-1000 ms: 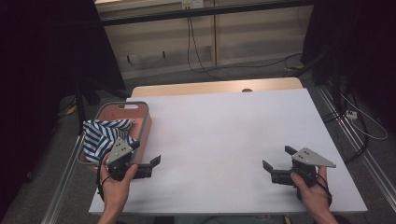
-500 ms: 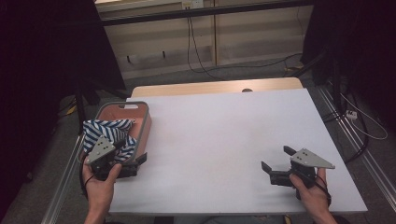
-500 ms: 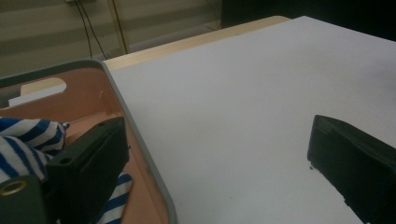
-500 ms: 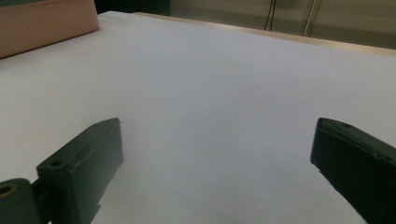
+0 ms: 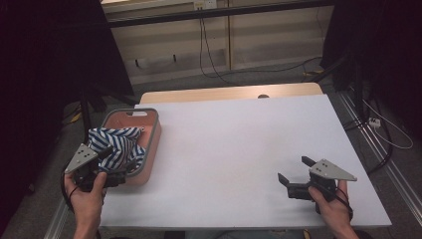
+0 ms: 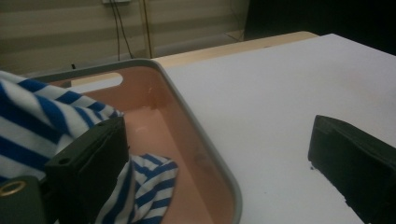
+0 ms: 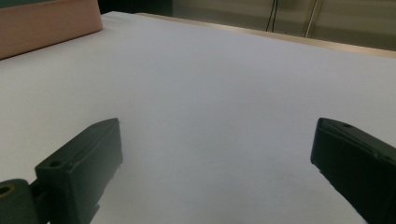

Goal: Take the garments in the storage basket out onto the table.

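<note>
A pink bin with a grey rim (image 5: pixel 155 130) stands at the left edge of the white table (image 5: pixel 249 139). A blue-and-white striped cloth (image 5: pixel 119 144) lies bunched in its near half. My left gripper (image 5: pixel 112 167) hovers at the bin's near end, open. In the left gripper view its left jaw rests against the cloth (image 6: pixel 42 112), the right jaw is over the table, and the bin's rim (image 6: pixel 201 135) runs between them. My right gripper (image 5: pixel 295 170) is open over bare table at the near right, nothing between its jaws (image 7: pixel 218 135). The bin's wall (image 7: pixel 46 23) shows far off.
A strip of wooden tabletop (image 5: pixel 229 93) runs along the far edge of the white surface. Cables (image 5: pixel 209 55) trail over the floor beyond it. Dark curtains hang on both sides. A metal rail (image 5: pixel 393 174) flanks the table's right side.
My left gripper has moved left off the table to the bin's near end, up against the striped cloth. The right gripper has barely shifted.
</note>
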